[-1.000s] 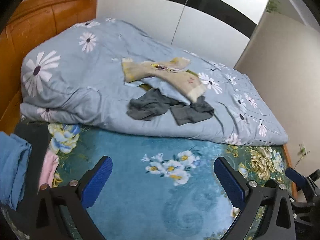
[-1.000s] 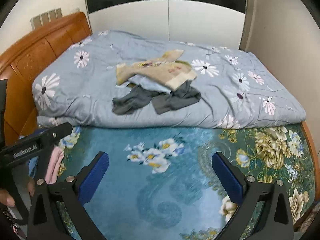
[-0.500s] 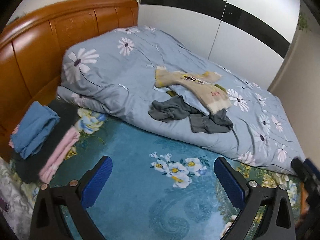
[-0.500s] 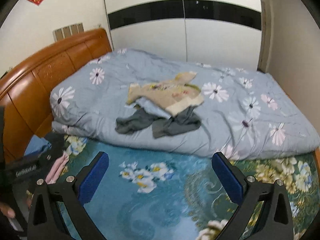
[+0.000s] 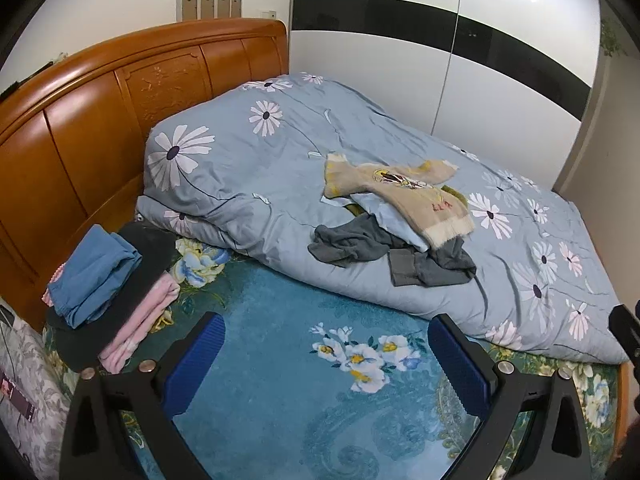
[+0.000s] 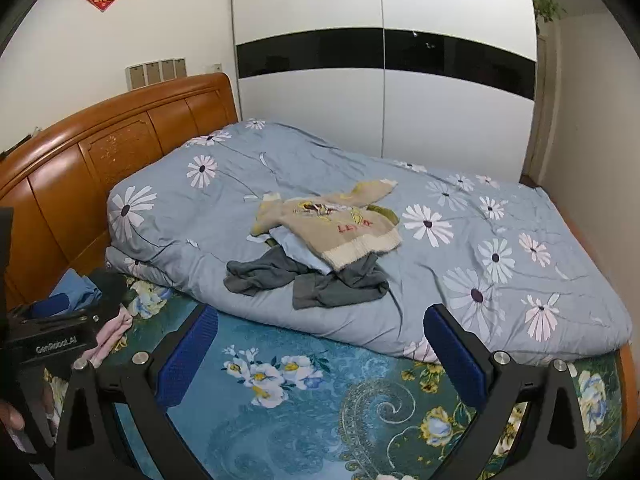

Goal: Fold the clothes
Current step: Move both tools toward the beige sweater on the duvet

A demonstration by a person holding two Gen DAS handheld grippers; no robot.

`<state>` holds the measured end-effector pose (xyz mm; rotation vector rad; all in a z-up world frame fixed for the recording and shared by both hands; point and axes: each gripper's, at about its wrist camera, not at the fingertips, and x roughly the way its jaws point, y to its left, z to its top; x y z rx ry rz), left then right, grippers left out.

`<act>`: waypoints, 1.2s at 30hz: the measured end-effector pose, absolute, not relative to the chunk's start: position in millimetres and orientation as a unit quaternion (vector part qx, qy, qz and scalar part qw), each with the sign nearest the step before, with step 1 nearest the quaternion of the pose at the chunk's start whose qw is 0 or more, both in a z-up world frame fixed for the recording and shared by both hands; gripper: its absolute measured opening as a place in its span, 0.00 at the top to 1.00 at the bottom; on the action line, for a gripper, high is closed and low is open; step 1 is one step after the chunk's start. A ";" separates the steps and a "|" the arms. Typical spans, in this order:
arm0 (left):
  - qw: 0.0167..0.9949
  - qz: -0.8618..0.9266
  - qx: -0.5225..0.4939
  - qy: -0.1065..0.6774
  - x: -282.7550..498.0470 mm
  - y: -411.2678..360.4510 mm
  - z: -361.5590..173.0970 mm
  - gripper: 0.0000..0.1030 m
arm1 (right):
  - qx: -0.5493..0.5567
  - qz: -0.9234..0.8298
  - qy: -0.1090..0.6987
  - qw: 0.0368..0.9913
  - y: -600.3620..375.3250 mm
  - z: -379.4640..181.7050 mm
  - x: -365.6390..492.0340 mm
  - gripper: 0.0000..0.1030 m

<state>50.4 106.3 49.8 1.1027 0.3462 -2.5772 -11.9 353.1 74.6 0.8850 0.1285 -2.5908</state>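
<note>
A loose pile of clothes lies on the grey-blue flowered duvet (image 5: 248,184): a beige sweater (image 5: 404,196) on top, a light blue garment (image 5: 396,220) under it, and a dark grey garment (image 5: 360,244) at the front. The sweater (image 6: 336,224) and grey garment (image 6: 316,280) also show in the right wrist view. A folded stack sits at the left by the headboard: a blue piece (image 5: 92,276), a black piece (image 5: 120,300) and a pink piece (image 5: 140,320). My left gripper (image 5: 326,364) and right gripper (image 6: 320,356) are open and empty, above the teal flowered bedspread, well short of the pile.
An orange wooden headboard (image 5: 100,120) stands at the left. A white wardrobe with a black band (image 6: 384,92) stands behind the bed. The teal flowered bedspread (image 5: 280,380) lies in front of the duvet. The left gripper's body (image 6: 48,340) shows at the right wrist view's left edge.
Both grippers have drawn back and up from the bed, so more of the headboard, wall and wardrobe shows. The left view has turned left onto the folded stack. The clothes have not moved.
</note>
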 end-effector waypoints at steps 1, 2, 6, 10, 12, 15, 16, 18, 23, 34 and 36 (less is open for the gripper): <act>0.158 -0.900 0.387 0.122 49.8 104.8 50.5 0.00 | 0.314 -0.926 0.047 0.202 353.0 76.7 -11.4 0.00; 0.158 -0.899 0.389 0.124 49.3 103.7 50.9 0.00 | 0.315 -0.925 0.049 0.205 351.8 79.6 -11.7 0.00; 0.148 -0.894 0.398 0.144 48.4 105.1 47.1 0.00 | 0.315 -0.923 0.064 0.214 343.6 86.8 -12.9 0.00; 0.147 -0.890 0.404 0.152 45.4 101.8 42.8 0.00 | 0.324 -0.917 0.068 0.222 337.5 86.1 -16.2 0.00; 0.142 -0.890 0.406 0.149 42.6 100.8 40.5 0.00 | 0.329 -0.915 0.066 0.225 335.6 84.6 -18.0 0.00; 0.134 -0.889 0.409 0.156 33.8 98.4 33.1 0.00 | 0.331 -0.913 0.063 0.231 332.4 81.1 -20.8 0.00; 0.132 -0.888 0.410 0.162 29.4 96.3 30.3 0.00 | 0.334 -0.912 0.064 0.230 331.0 79.3 -23.4 0.00; 0.131 -0.887 0.409 0.171 21.5 92.6 26.7 0.00 | 0.337 -0.912 0.063 0.227 329.3 78.0 -27.2 0.00; 0.118 -0.892 0.401 0.172 -5.4 87.0 18.1 0.00 | 0.348 -0.910 0.066 0.215 327.3 72.4 -41.7 0.00; 0.028 -0.880 0.460 0.110 -121.0 75.9 -28.5 0.00 | 0.382 -0.904 0.069 0.177 301.3 37.5 -113.8 0.00; 0.020 -0.873 0.475 0.106 -145.3 70.5 -42.2 0.00 | 0.394 -0.901 0.072 0.169 293.4 26.9 -131.9 0.00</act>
